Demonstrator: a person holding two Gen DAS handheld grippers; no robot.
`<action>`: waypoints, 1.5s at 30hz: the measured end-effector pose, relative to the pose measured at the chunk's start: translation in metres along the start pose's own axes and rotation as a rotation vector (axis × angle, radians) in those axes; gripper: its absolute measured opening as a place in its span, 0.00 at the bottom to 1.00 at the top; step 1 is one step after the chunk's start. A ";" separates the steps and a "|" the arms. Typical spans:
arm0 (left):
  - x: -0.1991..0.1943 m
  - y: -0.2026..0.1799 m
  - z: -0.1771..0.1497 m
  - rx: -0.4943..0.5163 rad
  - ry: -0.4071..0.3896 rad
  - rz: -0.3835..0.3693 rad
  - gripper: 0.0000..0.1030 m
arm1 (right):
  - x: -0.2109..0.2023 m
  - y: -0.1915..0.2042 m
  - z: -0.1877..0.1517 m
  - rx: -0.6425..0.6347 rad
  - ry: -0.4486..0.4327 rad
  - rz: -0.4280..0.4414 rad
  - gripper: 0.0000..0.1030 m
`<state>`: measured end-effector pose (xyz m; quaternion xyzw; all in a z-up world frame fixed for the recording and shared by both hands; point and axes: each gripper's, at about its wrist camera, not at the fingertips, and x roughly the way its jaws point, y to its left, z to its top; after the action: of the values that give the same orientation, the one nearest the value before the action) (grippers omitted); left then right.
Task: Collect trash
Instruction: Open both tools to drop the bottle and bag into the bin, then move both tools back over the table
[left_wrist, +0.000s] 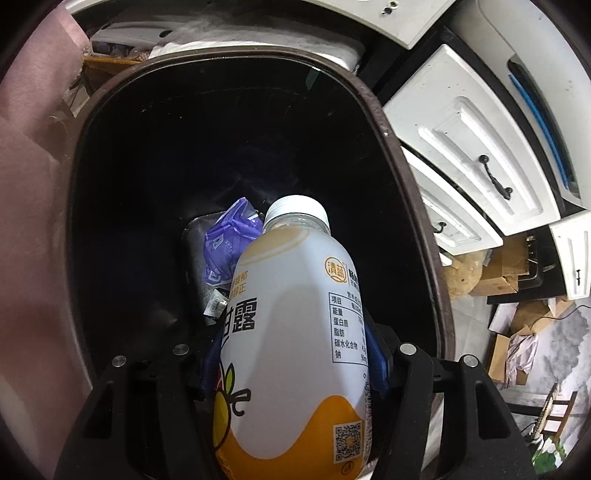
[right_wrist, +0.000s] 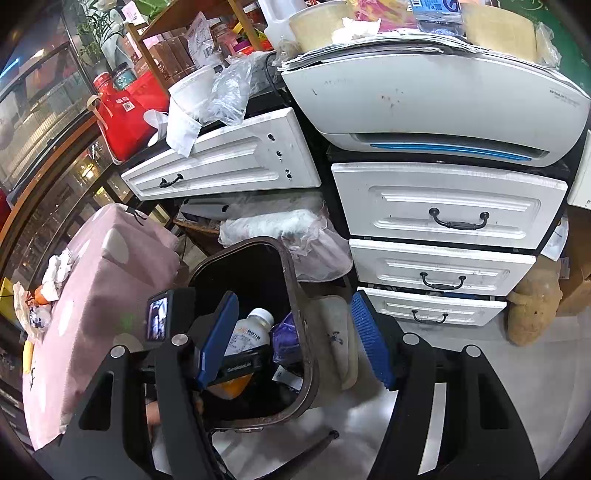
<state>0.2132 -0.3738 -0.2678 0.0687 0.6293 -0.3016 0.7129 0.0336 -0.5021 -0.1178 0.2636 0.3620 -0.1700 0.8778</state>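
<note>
My left gripper (left_wrist: 293, 365) is shut on a white and orange drink bottle (left_wrist: 291, 332) with a white cap, held cap-down over the open dark bin (left_wrist: 391, 122). A crumpled purple wrapper (left_wrist: 225, 243) lies at the bin's bottom. In the right wrist view the bin (right_wrist: 291, 273) stands on the floor, with the bottle (right_wrist: 251, 332) and the left gripper's camera over it and the purple wrapper (right_wrist: 286, 338) inside. My right gripper (right_wrist: 295, 339) is open and empty, above the bin's right rim.
A white drawer cabinet (right_wrist: 443, 214) with a printer (right_wrist: 436, 99) on top stands right of the bin. A pink-covered table (right_wrist: 110, 288) with crumpled paper (right_wrist: 55, 273) is on the left. Cardboard boxes (left_wrist: 509, 354) lie on the floor.
</note>
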 end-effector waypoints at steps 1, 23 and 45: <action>0.002 0.001 0.002 -0.006 0.001 -0.003 0.62 | 0.000 0.001 -0.001 -0.002 0.002 0.001 0.62; -0.155 -0.032 -0.054 0.146 -0.321 -0.008 0.90 | -0.037 0.053 0.029 -0.120 -0.107 0.058 0.70; -0.331 0.137 -0.149 -0.083 -0.631 0.263 0.94 | -0.015 0.264 -0.014 -0.483 0.049 0.416 0.71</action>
<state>0.1477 -0.0784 -0.0253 0.0237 0.3752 -0.1876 0.9075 0.1448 -0.2799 -0.0258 0.1199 0.3511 0.1103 0.9221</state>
